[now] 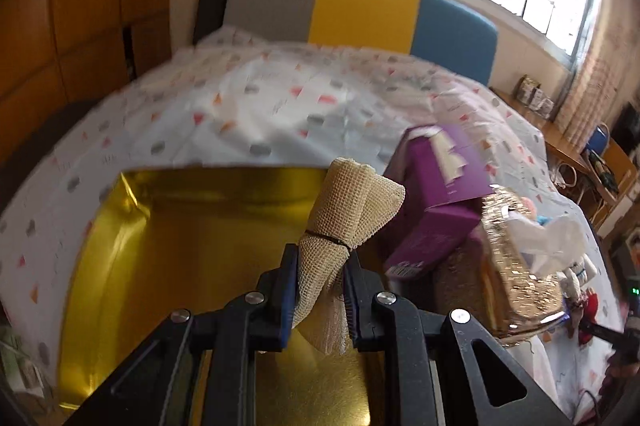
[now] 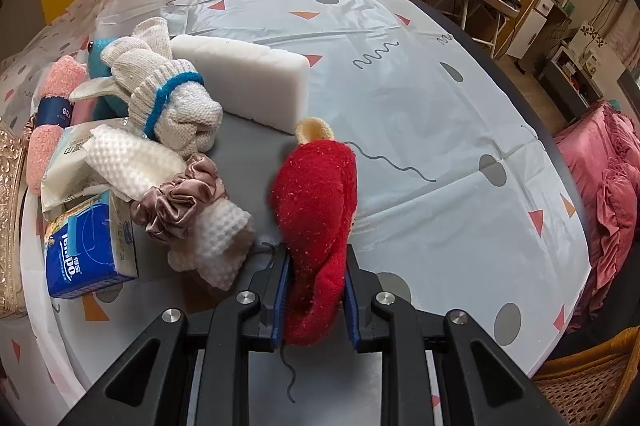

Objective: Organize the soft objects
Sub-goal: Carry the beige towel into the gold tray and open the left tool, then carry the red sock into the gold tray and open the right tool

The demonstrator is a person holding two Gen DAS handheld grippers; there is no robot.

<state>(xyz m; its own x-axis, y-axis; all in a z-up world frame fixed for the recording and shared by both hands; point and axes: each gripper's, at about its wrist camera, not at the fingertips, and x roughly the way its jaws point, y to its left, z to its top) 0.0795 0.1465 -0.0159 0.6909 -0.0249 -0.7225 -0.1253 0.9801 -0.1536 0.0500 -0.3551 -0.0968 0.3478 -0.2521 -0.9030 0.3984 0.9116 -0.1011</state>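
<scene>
Your left tool [image 1: 320,290] holds a beige mesh cloth [image 1: 346,210], tied with a thin band, above the gold tin [image 1: 120,246]. The tin's inside is open on the side away from the purple box [image 1: 436,202], which leans at the tin's edge.

Your right tool [image 2: 314,290] grips a red sock [image 2: 320,214] just above the surface [image 2: 440,154]. Beyond the sock the cloth-covered surface is free up to its round edge. On the sock's other side lie the white sponge [image 2: 248,82], scrunchie [image 2: 180,198] and tissue pack [image 2: 88,250].
</scene>
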